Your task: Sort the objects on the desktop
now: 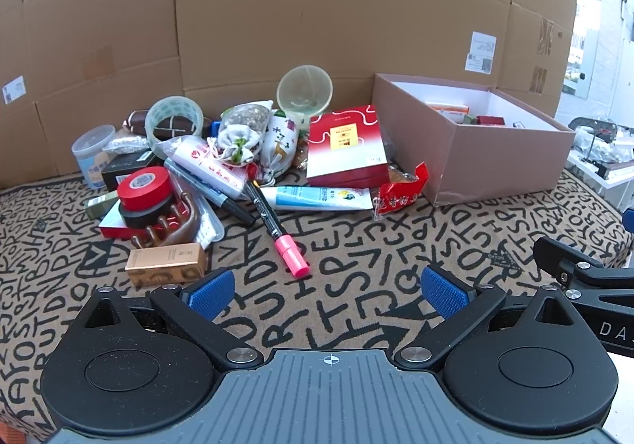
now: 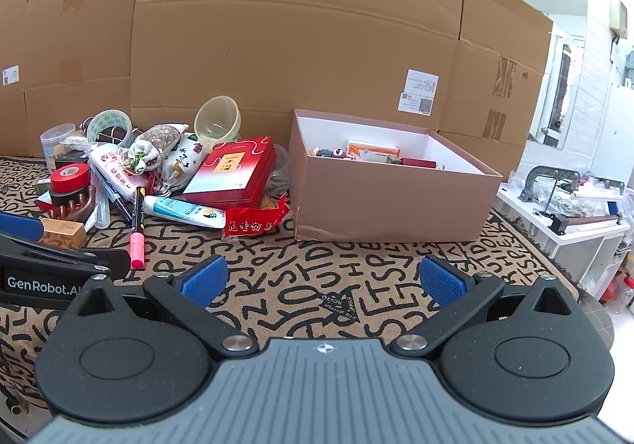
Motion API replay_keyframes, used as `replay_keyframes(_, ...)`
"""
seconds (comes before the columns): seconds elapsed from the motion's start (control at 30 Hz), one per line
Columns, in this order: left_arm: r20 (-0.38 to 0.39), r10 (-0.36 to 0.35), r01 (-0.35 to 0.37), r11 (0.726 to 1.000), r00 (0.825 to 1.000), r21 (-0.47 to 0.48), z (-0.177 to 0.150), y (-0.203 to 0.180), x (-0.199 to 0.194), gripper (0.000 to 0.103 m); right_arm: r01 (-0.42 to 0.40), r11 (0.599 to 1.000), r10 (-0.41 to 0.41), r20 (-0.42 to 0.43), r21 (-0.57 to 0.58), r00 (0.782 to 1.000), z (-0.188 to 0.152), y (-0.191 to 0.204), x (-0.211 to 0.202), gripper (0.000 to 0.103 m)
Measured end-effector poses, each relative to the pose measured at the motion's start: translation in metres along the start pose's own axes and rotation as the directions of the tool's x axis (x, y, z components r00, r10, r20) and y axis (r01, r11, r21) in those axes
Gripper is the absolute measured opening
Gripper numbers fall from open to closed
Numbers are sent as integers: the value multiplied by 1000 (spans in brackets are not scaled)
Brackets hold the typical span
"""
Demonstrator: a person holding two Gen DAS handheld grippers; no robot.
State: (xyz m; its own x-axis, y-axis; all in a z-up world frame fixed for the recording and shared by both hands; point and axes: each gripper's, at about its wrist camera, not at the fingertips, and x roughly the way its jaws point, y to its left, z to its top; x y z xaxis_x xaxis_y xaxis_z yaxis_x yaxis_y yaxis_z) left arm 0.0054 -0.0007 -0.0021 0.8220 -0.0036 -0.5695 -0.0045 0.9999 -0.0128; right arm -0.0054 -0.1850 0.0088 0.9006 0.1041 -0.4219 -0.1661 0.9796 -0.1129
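A pile of desktop objects lies on the lettered mat: a pink-capped marker (image 1: 277, 232), a white and blue tube (image 1: 317, 198), a red box (image 1: 346, 145), a red tape roll (image 1: 144, 186), a gold box (image 1: 166, 262) and a red snack packet (image 1: 400, 194). An open brown box (image 1: 467, 143) with a few items inside stands to the right. My left gripper (image 1: 327, 291) is open and empty, just short of the marker. My right gripper (image 2: 323, 281) is open and empty over bare mat, in front of the brown box (image 2: 388, 182). The marker (image 2: 137, 234) lies to its left.
A tall cardboard wall (image 1: 317, 8) closes the back. A clear tape roll (image 1: 174, 117), a plastic jar (image 1: 93, 155), cloth pouches (image 1: 253, 131) and a green funnel (image 1: 305, 89) sit at the back of the pile. A white shelf with tools (image 2: 574, 206) stands right of the mat.
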Motion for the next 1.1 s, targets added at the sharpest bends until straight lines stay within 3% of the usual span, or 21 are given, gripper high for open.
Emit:
replay_keyframes(0.7, -17, 0, 0, 1000, 1000, -12, 1, 6, 11, 103, -10, 1000, 10, -30, -14, 999, 0, 5, 12, 103)
replay_keyframes(1.1, -79, -2, -5, 996, 997, -94, -2, 40, 45, 103, -55, 997, 48, -122, -55, 991, -1, 23, 51, 103)
